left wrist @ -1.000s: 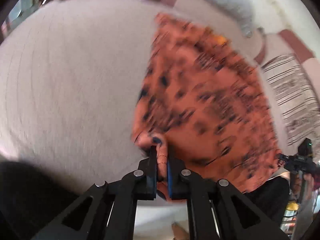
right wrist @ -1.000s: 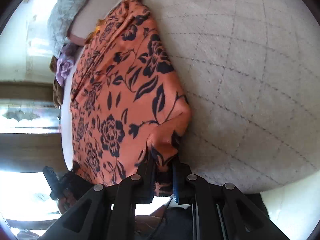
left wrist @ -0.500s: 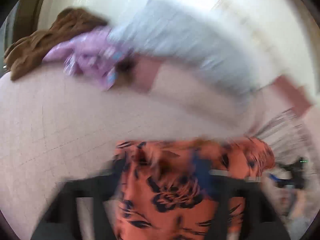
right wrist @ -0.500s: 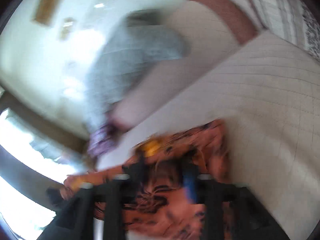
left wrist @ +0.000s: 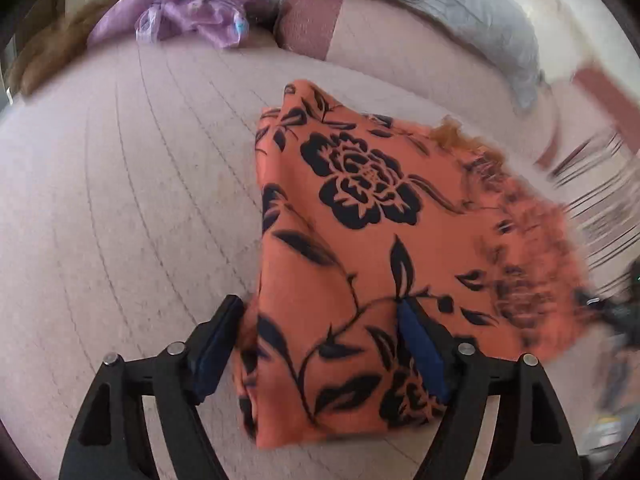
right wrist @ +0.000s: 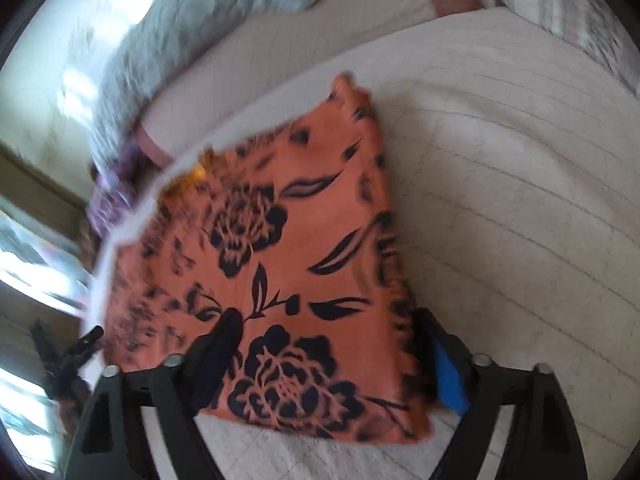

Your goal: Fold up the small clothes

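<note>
orange floral garment folded on quilted bed, fingers closing, apart

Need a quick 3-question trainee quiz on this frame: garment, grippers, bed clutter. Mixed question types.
1. True or false: the orange cloth with the black flower print lies spread out in a single flat layer on the pale quilted bed cover.
2. The left gripper and right gripper: A) both clamp the cloth; B) both stand apart, not pressing it; C) only the left clamps.
3. Fill in: beyond the cloth in the left wrist view lies a crumpled ____ garment.

Key: 1 false, it is folded over; 2 B, jaws closing with cloth lying between them; 3 purple.
</note>
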Demonstrator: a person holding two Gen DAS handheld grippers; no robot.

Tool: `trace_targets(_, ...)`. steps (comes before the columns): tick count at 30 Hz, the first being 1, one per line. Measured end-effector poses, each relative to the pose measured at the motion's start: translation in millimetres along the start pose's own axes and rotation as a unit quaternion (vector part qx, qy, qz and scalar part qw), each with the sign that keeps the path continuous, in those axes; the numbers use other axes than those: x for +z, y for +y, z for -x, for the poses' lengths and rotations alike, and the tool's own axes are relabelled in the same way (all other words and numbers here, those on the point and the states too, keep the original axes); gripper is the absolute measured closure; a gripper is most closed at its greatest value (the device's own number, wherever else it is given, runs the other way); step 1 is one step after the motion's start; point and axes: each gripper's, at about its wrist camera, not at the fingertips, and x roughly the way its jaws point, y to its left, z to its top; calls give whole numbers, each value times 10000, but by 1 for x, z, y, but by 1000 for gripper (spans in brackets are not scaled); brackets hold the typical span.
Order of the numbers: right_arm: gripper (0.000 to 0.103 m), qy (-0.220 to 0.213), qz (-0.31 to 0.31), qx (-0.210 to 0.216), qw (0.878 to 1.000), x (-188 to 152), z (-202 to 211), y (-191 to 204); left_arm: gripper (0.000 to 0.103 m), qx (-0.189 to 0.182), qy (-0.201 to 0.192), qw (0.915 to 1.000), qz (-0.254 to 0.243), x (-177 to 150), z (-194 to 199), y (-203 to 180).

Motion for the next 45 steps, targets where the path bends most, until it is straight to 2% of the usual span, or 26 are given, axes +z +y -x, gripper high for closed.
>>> trace_targets(1,59,106,181,-145,9997,0,-5,9,58,-36,108,9999,-87,3,-2,-7)
trace_targets(2,76,311,391,-415,9979,1,-10,21,76,-174,277,9995,-49,9,-2,-12)
trace_targets(3,83,417,470,-559,9965,4,-10,27,81,-63,397,9992,71,18,4,-16)
trace_targets(6,85,459,453,-709,9954,15,4,41,84,-2,201,9998,-10,34,35,-26)
trace_targets(9,86,178,287,-376,9987,19,47,52,84,-258,-184,9995,-33,32,93,-31)
trace_targets(11,86,54,435,-221,9988,11,83,65,83,-304,-367,9988,-67,14,130,-30)
trace_targets(14,86,14,451,13,9990,-24,123,66,79,-454,-257,9986,61,-37,156,-18)
trace_targets(16,80,143,310,197,9992,-61,135,50,69,-404,-1,9990,198,-80,146,-4)
trace_targets(17,70,228,170,232,9993,-87,132,35,61,-304,189,9992,179,-100,132,1)
trace_targets(18,42,346,96,168,9992,-106,125,22,61,-98,524,9985,157,-121,112,8)
trace_targets(19,30,586,26,10,9983,-127,112,6,59,-9,760,9971,100,-138,99,17)
trace_targets(20,29,878,-194,-218,9957,-146,99,-13,57,-87,437,9990,28,-143,109,19)
trace_targets(21,30,920,-503,-249,9942,-160,95,-30,56,39,350,9994,-2,-142,119,20)
trace_targets(22,30,535,-647,25,9965,-166,107,-39,56,204,343,9992,-14,-135,128,20)
trace_targets(25,30,-130,-902,25,9958,-162,141,-50,48,48,-68,9997,-213,-113,145,16)
trace_targets(26,30,-322,-839,53,9959,-153,147,-49,48,82,-103,9996,-239,-102,140,16)
trace_targets(31,30,-440,-516,184,9975,-111,132,-22,48,-77,-122,9997,-222,-51,94,5)
trace_targets(34,30,-408,-315,69,9986,-77,101,-6,48,191,111,9997,-113,-32,59,2)
trace_targets(37,30,-396,-275,-335,9983,-60,80,-6,48,227,185,9995,66,-25,46,7)
trace_targets(38,30,-335,-298,-385,9983,-55,71,-9,50,222,186,9995,85,-21,41,7)
trace_targets(39,30,-238,-313,-403,9984,-51,60,-10,58,241,174,9995,61,-20,39,7)
trace_targets(40,30,-167,-276,-430,9986,-49,53,-10,91,306,199,9993,24,-19,38,8)
trace_targets(41,35,-111,-155,-488,9986,-47,48,-7,99,358,273,9990,-6,-17,35,9)
trace_targets(42,72,-174,16,-567,9982,-46,48,-1,99,317,217,9993,37,-16,37,10)
trace_targets(43,95,-182,259,-817,9962,-45,49,7,99,319,67,9995,36,-17,45,10)
trace_targets(45,98,-309,684,-1298,9887,-47,58,22,99,408,-270,9987,-136,-17,63,5)
